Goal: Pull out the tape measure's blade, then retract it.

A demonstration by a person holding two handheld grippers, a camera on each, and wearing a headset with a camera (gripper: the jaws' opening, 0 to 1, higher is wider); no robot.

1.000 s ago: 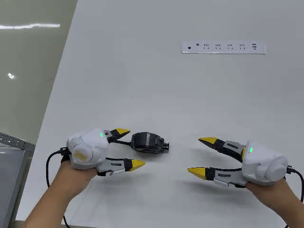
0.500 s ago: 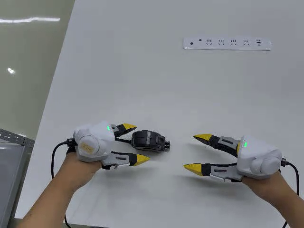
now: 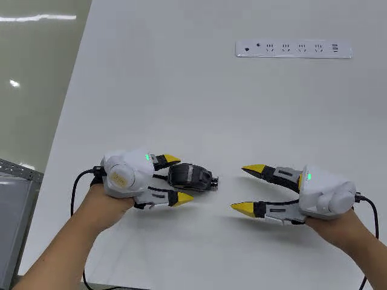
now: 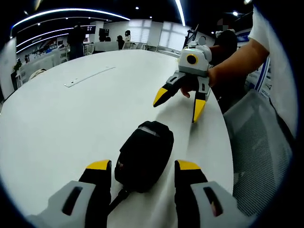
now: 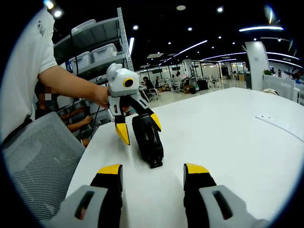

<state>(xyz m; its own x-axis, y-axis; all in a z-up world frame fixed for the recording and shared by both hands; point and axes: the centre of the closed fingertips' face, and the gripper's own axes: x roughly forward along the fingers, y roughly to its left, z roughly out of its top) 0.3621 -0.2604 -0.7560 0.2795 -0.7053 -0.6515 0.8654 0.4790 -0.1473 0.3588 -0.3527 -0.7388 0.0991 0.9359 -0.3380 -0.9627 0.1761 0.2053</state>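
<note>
On the white table (image 3: 181, 90), the left gripper (image 3: 178, 178) is sliding its 2 wide jaws further around the black tape measure (image 3: 192, 176), not squeezing yet. The right gripper (image 3: 247, 188), also wide, is coming closer, maybe to pull the blade next.

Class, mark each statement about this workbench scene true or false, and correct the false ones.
1. The tape measure lies between the open jaws of the left tool. True.
2. The right tool is shut on the tape measure. False: it is open and apart from it.
3. A power strip lies on the table beyond both tools. True.
4. The blade is pulled far out across the table. False: no length of blade shows outside the case.
</note>
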